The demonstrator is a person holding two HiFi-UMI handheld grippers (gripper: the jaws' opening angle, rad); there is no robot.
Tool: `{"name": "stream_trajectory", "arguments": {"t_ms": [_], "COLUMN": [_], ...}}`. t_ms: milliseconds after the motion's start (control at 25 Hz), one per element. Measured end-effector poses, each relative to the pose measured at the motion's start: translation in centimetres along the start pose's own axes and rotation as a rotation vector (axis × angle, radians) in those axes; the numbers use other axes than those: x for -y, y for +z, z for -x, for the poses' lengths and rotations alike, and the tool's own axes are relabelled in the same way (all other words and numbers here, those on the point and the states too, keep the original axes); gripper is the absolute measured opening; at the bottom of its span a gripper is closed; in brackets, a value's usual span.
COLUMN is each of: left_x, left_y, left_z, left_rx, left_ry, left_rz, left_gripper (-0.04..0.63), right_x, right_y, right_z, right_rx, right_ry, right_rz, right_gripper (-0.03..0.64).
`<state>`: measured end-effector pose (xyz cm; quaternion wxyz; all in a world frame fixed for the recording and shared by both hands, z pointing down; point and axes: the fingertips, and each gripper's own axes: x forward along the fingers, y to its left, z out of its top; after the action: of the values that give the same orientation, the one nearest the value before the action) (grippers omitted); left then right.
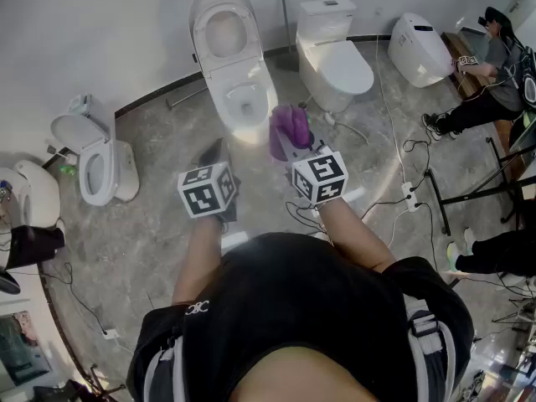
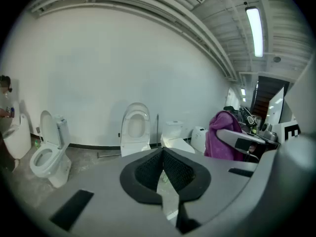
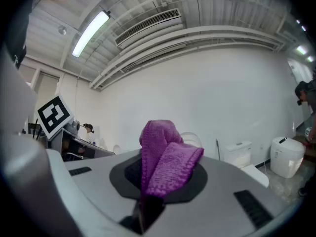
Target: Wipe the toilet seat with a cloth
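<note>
A white toilet (image 1: 239, 90) with its lid raised stands on the floor straight ahead; its seat ring (image 1: 245, 101) is down. My right gripper (image 1: 291, 141) is shut on a bunched purple cloth (image 1: 289, 126), held in the air just right of the bowl's front. In the right gripper view the cloth (image 3: 166, 157) sticks up from between the jaws and hides most of the toilet behind it. My left gripper (image 1: 214, 154) hangs left of the cloth with its jaws shut and nothing in them; its ribbed pads (image 2: 174, 170) meet, and the toilet (image 2: 135, 130) shows beyond them.
More toilets stand around: one at the left (image 1: 96, 164), one right of the target (image 1: 337, 57), a closed unit (image 1: 419, 48) further right. A person (image 1: 494, 86) sits at the far right. Cables and a power strip (image 1: 409, 193) lie on the floor beside a black frame (image 1: 494, 187).
</note>
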<state>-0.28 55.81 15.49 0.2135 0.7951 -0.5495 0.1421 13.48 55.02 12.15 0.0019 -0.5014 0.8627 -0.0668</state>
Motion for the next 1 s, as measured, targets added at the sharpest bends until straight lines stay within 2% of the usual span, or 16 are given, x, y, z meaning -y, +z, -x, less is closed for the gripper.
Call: {"name": "stream_trajectory", "arguments": {"t_ms": [120, 440, 1000], "left_x": [-0.2, -0.8, -2.3], "left_y": [-0.2, 0.0, 0.1], "left_z": [-0.1, -0.2, -0.3], "left_rx": [-0.008, -0.002, -0.009], "left_ry": [0.006, 0.008, -0.008], "left_rz": [0.001, -0.012, -0.022], "left_gripper": [0.008, 0.008, 0.008], "right_x": [-0.5, -1.8, -2.4], "right_y": [0.5, 1.0, 0.8], "right_z": [-0.1, -0.8, -1.4], "right_rx": [0.010, 0.016, 0.003], "right_ry": [0.020, 0.050, -0.001], "right_rz": [-0.017, 0.017, 0.030], "right_gripper": [0.052, 0.052, 0.052]}}
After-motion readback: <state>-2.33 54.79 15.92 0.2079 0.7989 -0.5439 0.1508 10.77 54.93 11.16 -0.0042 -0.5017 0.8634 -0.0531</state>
